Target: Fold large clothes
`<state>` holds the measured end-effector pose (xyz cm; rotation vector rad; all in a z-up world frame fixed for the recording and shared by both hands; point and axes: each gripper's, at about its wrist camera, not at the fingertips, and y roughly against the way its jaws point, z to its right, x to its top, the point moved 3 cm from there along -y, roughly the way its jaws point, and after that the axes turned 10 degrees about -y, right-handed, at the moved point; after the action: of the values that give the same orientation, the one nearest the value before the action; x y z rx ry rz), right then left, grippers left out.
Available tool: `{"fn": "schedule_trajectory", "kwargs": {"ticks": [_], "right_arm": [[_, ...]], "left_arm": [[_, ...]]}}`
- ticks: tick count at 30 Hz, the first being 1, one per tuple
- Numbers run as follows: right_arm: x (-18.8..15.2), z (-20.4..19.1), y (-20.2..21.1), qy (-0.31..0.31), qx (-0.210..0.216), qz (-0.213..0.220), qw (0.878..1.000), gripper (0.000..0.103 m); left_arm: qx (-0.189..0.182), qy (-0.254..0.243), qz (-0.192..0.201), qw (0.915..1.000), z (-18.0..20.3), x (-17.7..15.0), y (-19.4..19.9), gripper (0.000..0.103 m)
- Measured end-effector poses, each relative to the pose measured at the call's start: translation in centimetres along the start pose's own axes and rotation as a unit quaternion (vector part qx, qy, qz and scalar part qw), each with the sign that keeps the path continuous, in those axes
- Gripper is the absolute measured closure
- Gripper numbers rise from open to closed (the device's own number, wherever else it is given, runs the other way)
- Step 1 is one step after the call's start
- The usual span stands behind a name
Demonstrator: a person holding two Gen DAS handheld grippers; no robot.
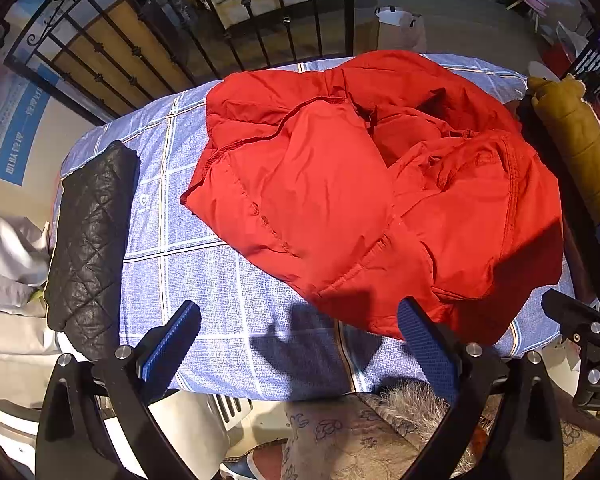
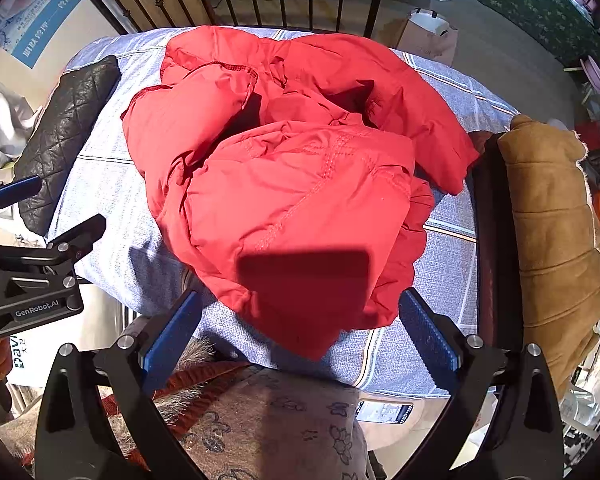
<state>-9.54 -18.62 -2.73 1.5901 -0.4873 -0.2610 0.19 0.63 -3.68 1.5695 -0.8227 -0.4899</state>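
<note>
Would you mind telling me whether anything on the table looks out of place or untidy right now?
The red jacket lies bunched in a crumpled heap on the checked cloth, its near edge hanging over the table's front. Beside it, the black quilted garment is neatly folded.

Your two grippers are black with blue pads.
Your left gripper [image 1: 298, 334] and right gripper [image 2: 300, 320] have shiny silver screws. One black block [image 2: 32, 300] says "GenRobot.AI" in white letters.

A red padded jacket [image 1: 364, 196] [image 2: 296, 184] lies crumpled — unfolded, stitched panels bunched — across the table's centre and right, its hem overhanging the near edge.
</note>
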Motion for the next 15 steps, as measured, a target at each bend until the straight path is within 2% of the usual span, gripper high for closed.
{"fn": "schedule_trajectory", "kwargs": {"ticks": [15], "right_arm": [[-0.28, -0.11, 0.03, 0.003, 0.002, 0.001, 1.0, 0.006]], "left_arm": [[0.001, 0.001, -0.002, 1.0, 0.04, -0.31, -0.12, 0.006]]}}
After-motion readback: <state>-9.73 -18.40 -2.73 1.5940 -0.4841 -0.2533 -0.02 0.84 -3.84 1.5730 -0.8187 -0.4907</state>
